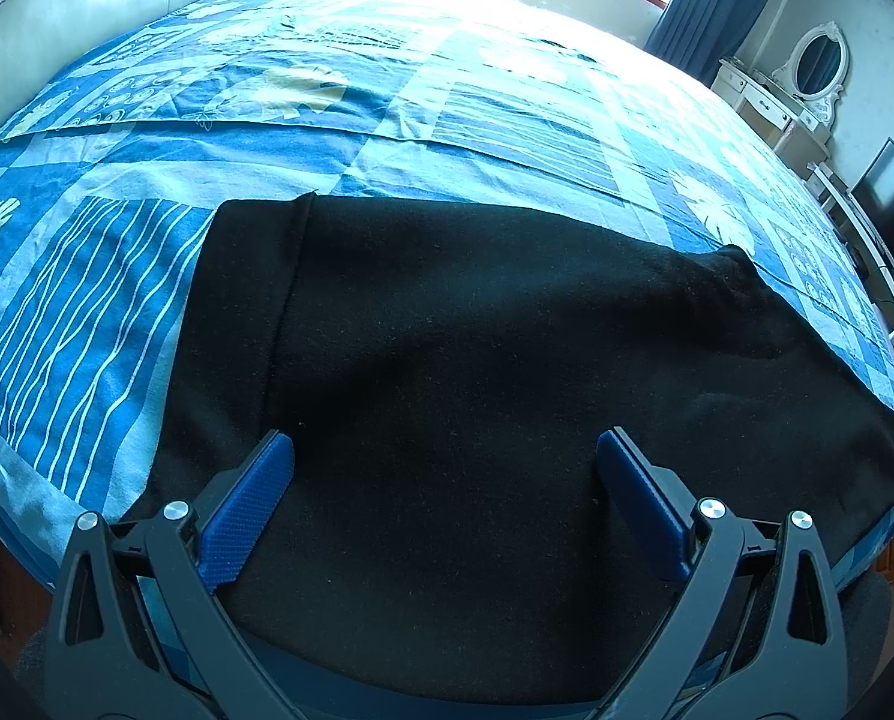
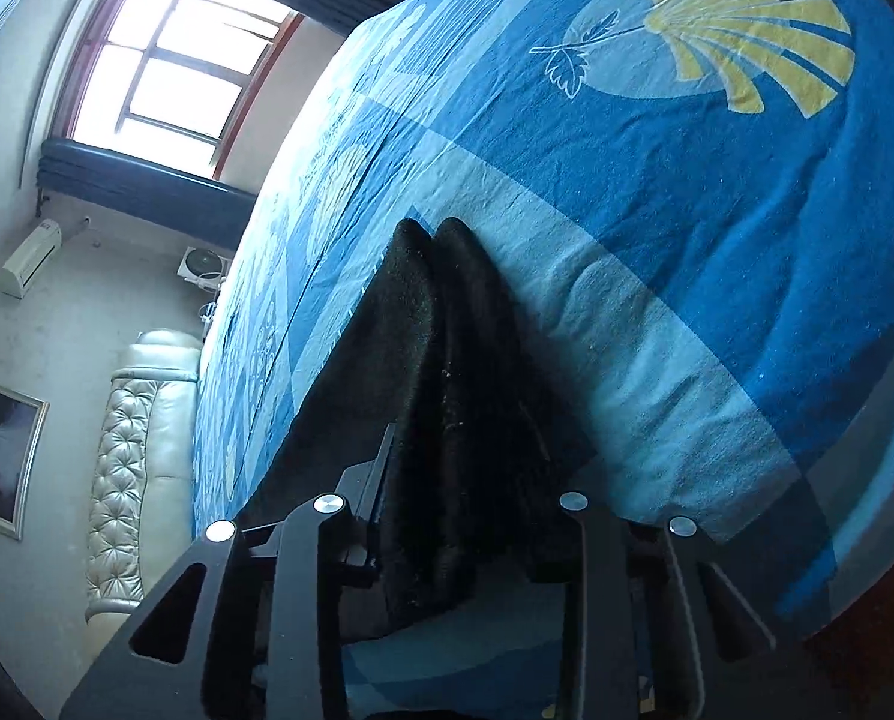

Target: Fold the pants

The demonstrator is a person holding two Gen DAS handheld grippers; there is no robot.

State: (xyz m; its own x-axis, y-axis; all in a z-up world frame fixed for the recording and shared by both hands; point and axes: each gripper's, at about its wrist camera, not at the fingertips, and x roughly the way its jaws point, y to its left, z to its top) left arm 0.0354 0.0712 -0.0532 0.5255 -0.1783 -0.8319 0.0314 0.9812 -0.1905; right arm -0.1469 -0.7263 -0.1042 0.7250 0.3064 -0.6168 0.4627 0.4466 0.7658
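Note:
Black pants (image 1: 447, 330) lie spread flat on a blue patterned bedsheet (image 1: 387, 120), with a seam running down their left side. My left gripper (image 1: 444, 456) hovers over the near part of the pants, open, its blue pads (image 1: 255, 504) wide apart and holding nothing. In the right wrist view, a bunched fold of the pants (image 2: 447, 360) rises between the arms of my right gripper (image 2: 459, 456) and covers the fingers. The right gripper looks shut on that fold, at the bed's edge over the sheet (image 2: 687, 210).
A padded cream headboard (image 1: 87, 0) borders the bed's far left. A white dresser with an oval mirror (image 1: 807, 78) and a dark screen (image 1: 891, 192) stand at the right. A window (image 2: 177, 60) and a wall air conditioner (image 2: 30, 258) show in the right wrist view.

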